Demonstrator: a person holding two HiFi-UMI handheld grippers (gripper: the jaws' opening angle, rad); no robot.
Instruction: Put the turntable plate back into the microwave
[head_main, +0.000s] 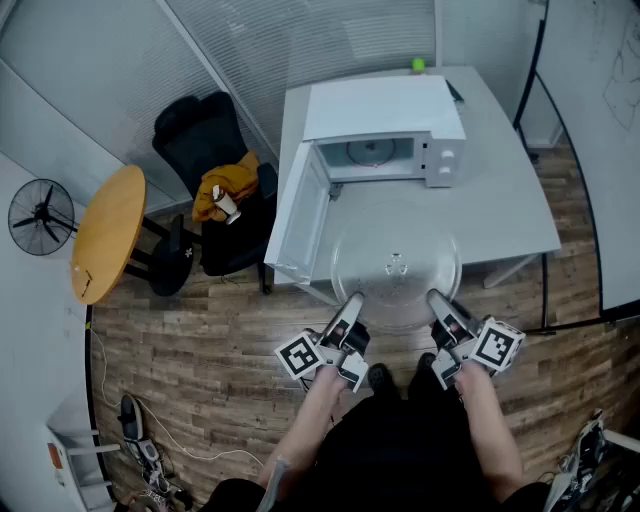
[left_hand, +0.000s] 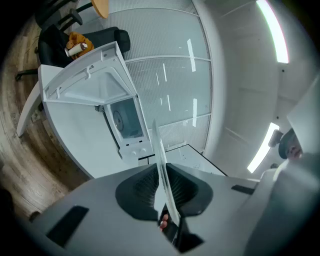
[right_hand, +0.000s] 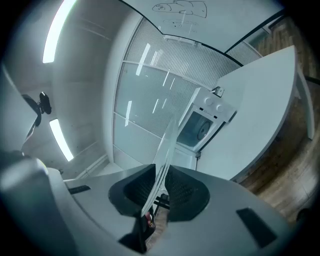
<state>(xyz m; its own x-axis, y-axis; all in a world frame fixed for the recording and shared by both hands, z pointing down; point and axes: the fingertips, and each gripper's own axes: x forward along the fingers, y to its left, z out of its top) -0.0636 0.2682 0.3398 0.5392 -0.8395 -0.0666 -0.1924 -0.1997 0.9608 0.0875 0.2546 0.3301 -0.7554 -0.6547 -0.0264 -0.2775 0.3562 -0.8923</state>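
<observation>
The clear glass turntable plate (head_main: 396, 272) hangs level over the near edge of the white table (head_main: 520, 215). My left gripper (head_main: 353, 300) is shut on its near-left rim and my right gripper (head_main: 438, 298) on its near-right rim. Behind it stands the white microwave (head_main: 385, 135), its door (head_main: 298, 215) swung open to the left and its cavity facing me. In the left gripper view the plate (left_hand: 161, 160) shows edge-on, pinched in the left gripper (left_hand: 161, 187), with the microwave (left_hand: 125, 120) beyond. The right gripper view shows the plate (right_hand: 167, 147) clamped in the right gripper (right_hand: 159, 189).
A black office chair (head_main: 215, 150) with an orange cloth and a cup stands left of the table. Further left are a round wooden table (head_main: 108, 232) and a floor fan (head_main: 42, 215). A small green object (head_main: 418, 66) sits at the table's far edge.
</observation>
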